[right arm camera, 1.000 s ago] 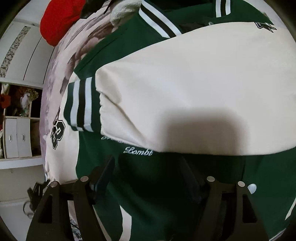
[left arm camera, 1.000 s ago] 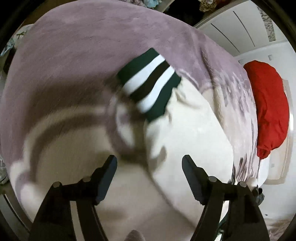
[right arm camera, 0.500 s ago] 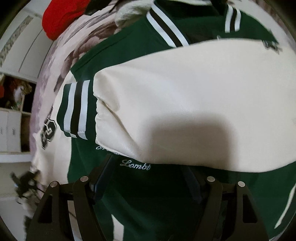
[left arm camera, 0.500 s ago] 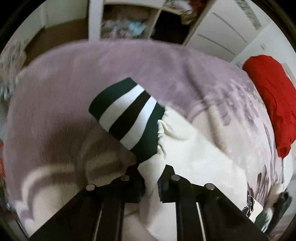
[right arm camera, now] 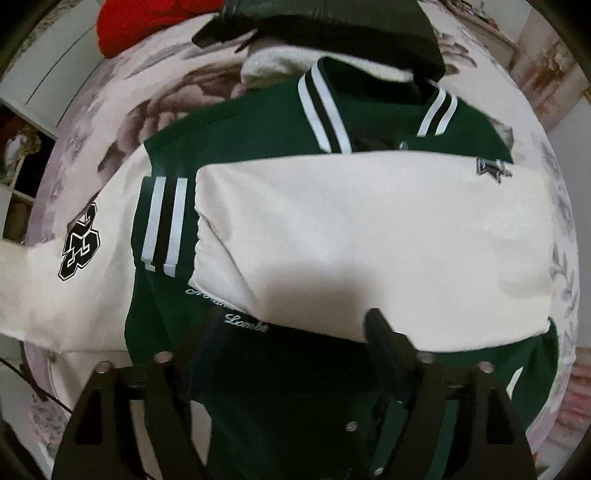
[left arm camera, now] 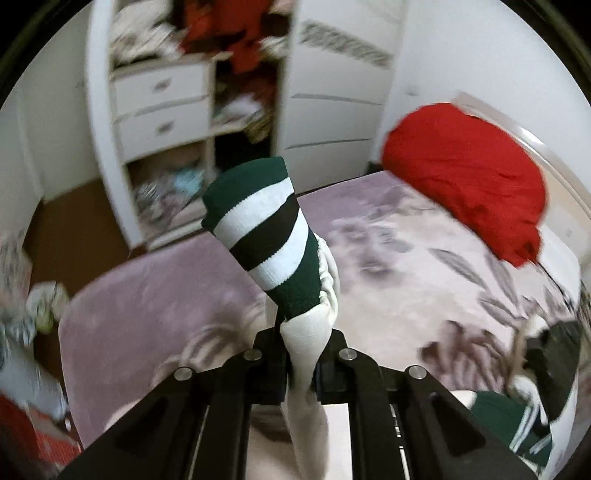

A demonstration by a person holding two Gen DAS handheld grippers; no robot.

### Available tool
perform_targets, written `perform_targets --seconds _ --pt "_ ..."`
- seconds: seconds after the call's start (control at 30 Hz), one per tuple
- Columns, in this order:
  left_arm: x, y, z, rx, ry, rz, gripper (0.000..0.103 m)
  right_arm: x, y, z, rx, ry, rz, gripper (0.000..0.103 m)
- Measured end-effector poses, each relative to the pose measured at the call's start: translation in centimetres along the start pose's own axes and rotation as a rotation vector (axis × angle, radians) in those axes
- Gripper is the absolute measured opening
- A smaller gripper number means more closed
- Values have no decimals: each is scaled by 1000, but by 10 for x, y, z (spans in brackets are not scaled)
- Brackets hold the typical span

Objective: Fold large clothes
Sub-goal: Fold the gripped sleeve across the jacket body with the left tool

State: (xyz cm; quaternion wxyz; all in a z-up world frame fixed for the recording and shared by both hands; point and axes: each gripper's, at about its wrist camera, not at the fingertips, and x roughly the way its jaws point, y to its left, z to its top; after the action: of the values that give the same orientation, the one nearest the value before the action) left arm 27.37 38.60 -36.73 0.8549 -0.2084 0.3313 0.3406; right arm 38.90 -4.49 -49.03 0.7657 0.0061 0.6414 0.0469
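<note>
A green varsity jacket [right arm camera: 258, 122] with cream sleeves lies on the bed. One cream sleeve [right arm camera: 369, 236] is folded across its chest, striped cuff [right arm camera: 162, 225] at the left. My left gripper [left arm camera: 301, 350] is shut on the other cream sleeve [left arm camera: 306, 332] just below its green, white and black cuff [left arm camera: 266, 236], and holds it lifted above the bed. My right gripper [right arm camera: 291, 325] hovers over the jacket's green front; its jaws are opening and nothing is pressed between them.
The bed carries a mauve floral blanket [left arm camera: 406, 251]. A red pillow [left arm camera: 465, 184] lies at its head. A black garment [right arm camera: 325, 22] sits beyond the jacket's collar. A white wardrobe with drawers [left arm camera: 162, 107] stands past the bed's edge.
My left gripper closed on the sleeve near the cuff and raised it off the blanket, rolling as it rose. My right gripper lifted a little above the jacket and its jaws spread wider.
</note>
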Motion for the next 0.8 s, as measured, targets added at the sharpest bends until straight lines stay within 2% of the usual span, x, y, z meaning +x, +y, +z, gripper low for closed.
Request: perform_targets --seconds 0.13,0.27,0.4,0.47,0.53,0.57,0.7,0.8 --pt "-35 -76 -8 131 -14 -80 7 2 -24 -1 -5 -13 9 84" --pt "-73 -169 -47 295 -25 -172 7 -3 -79 -7 82 2 55 84" --pt "-104 -259 -104 405 36 -311 7 -12 -139 -24 143 22 86 84" --pt "-118 -318 -150 482 82 -392 7 -16 -173 -39 167 28 73 84" --pt "-125 -358 -181 538 115 -440 7 -16 -214 -56 207 47 52 84" --pt "-132 -387 -210 587 143 -476 7 -16 -229 -62 223 58 46 84" --pt "-148 -456 -291 733 226 -542 7 -15 -307 -101 336 106 0 84" --pt "-144 -483 -339 827 290 -527 7 -18 -353 -122 398 118 -15 84"
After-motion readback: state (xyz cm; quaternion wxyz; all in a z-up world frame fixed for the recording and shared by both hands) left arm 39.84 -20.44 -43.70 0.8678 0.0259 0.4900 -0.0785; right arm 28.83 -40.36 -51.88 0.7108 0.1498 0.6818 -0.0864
